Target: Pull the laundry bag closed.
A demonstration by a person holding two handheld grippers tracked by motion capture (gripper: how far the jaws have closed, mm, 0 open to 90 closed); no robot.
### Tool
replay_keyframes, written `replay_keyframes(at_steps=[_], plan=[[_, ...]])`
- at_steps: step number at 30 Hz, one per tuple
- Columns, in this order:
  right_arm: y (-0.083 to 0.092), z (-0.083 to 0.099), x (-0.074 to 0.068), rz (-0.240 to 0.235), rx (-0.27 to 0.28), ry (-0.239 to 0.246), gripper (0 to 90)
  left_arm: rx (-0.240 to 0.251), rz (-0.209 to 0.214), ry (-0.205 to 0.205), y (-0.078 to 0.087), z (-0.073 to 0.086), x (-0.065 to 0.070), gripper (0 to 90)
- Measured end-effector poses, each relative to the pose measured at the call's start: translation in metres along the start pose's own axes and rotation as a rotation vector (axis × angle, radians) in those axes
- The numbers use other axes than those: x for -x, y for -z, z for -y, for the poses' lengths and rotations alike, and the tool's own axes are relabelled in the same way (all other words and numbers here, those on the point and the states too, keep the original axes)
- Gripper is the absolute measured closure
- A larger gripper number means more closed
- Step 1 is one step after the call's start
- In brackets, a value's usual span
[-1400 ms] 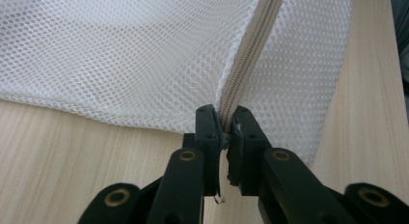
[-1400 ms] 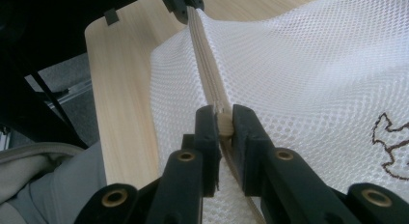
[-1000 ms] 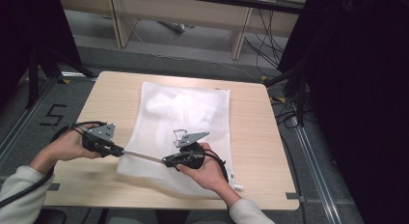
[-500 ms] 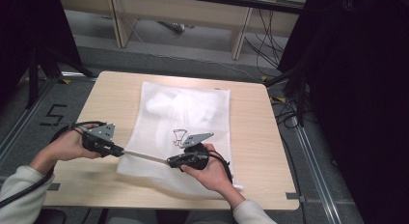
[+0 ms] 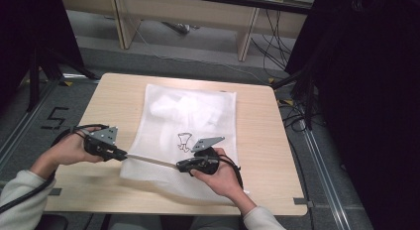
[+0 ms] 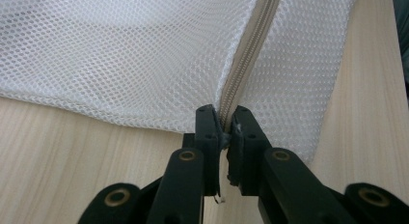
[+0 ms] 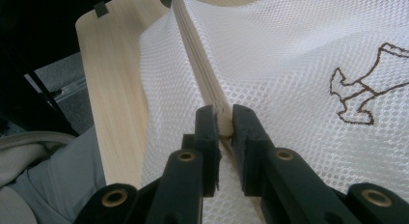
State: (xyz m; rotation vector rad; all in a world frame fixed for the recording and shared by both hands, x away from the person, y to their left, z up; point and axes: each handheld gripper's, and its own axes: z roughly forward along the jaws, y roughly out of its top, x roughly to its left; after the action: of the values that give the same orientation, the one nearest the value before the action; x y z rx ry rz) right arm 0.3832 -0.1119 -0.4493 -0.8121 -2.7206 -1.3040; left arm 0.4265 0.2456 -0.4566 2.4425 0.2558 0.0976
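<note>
From the high view, your mesh bag point(image 5: 188, 121) lies flat on the table point(image 5: 262, 141), its near edge lifted where you hold it. Your left tool point(image 5: 120, 154) pinches one end of the zipper point(image 5: 148, 160), your right tool point(image 5: 182, 166) pinches farther along, and the strip runs taut between them. Judge the bag light and limp: it will sag and drag wherever you are not holding it, so keep that tension.

In the left tool view, the jaws are clamped together on the zipper point(image 6: 241, 74) end, right at the bag's corner, with mesh point(image 6: 120, 55) fanning away on both sides. That stitched tape is the firmest part; the netting itself would stretch and could snag.

In the right tool view, the jaws are likewise closed on the zipper point(image 7: 202, 74), just beside a brown stitched figure point(image 7: 359, 96). Whether they hold the slider or only the tape you cannot tell here. Take hold on the tape or slider, never the loose mesh point(image 7: 289, 50), and pull along the zipper line rather than across it.
</note>
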Motion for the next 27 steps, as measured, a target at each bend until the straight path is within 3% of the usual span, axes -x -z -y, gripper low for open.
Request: replay_keyframes(at_steps=[3,4,5,6,7,8,9,13,14,18,20,22,26,27], plan=[[0.0002,-0.0002,0.0019,0.001,0.0,0.025,82.4,0.0,-0.006,-0.019,0.0004,-0.0001,-0.0011,82.4],[-0.0002,-0.0002,0.0021,-0.001,-0.002,0.034,82.3,0.005,-0.003,0.004,0.0001,0.0006,-0.0002,82.4],[-0.0004,-0.0003,0.0037,-0.005,0.004,0.05,82.3,0.003,-0.003,0.001,0.0001,0.0007,-0.0003,82.4],[0.0011,0.0003,0.0018,0.004,-0.006,0.014,82.3,0.004,-0.001,0.002,0.0001,0.0006,-0.0003,82.4],[0.0013,0.0009,0.0012,-0.004,-0.004,0.005,82.3,0.001,-0.004,-0.012,0.0003,0.0002,-0.0009,82.4],[0.0025,0.001,0.0011,0.006,-0.011,-0.001,82.4,0.004,-0.001,0.0,0.0,0.0004,-0.0004,82.4],[0.001,0.0017,0.0025,0.011,0.012,0.01,82.3,0.004,-0.002,0.002,0.0002,0.0002,-0.0002,82.4],[0.0016,0.0024,0.0038,0.001,0.008,0.023,82.3,0.005,-0.003,0.002,0.0002,0.0005,-0.0004,82.4],[0.0014,0.0026,0.0052,0.01,0.017,0.048,82.3,0.006,-0.002,0.002,0.0001,0.0005,-0.0003,82.4],[0.0052,0.004,0.0042,0.013,-0.01,0.014,82.3,0.005,-0.006,-0.001,-0.0001,0.001,-0.0008,82.4],[0.0061,0.0045,0.0059,0.013,-0.004,0.029,82.3,0.002,-0.003,0.004,-0.0003,0.0012,-0.0008,82.4],[0.006,0.0058,0.005,0.025,0.01,0.007,82.3,0.004,-0.005,-0.001,-0.0002,0.0007,-0.0007,82.4],[0.008,0.006,0.0057,0.016,-0.004,0.016,82.3,0.005,-0.008,0.004,0.0,0.0012,-0.0005,82.5],[0.0079,0.0069,0.0061,0.023,0.004,0.016,82.3,0.001,-0.008,-0.009,0.0002,0.0011,-0.0013,82.4]])
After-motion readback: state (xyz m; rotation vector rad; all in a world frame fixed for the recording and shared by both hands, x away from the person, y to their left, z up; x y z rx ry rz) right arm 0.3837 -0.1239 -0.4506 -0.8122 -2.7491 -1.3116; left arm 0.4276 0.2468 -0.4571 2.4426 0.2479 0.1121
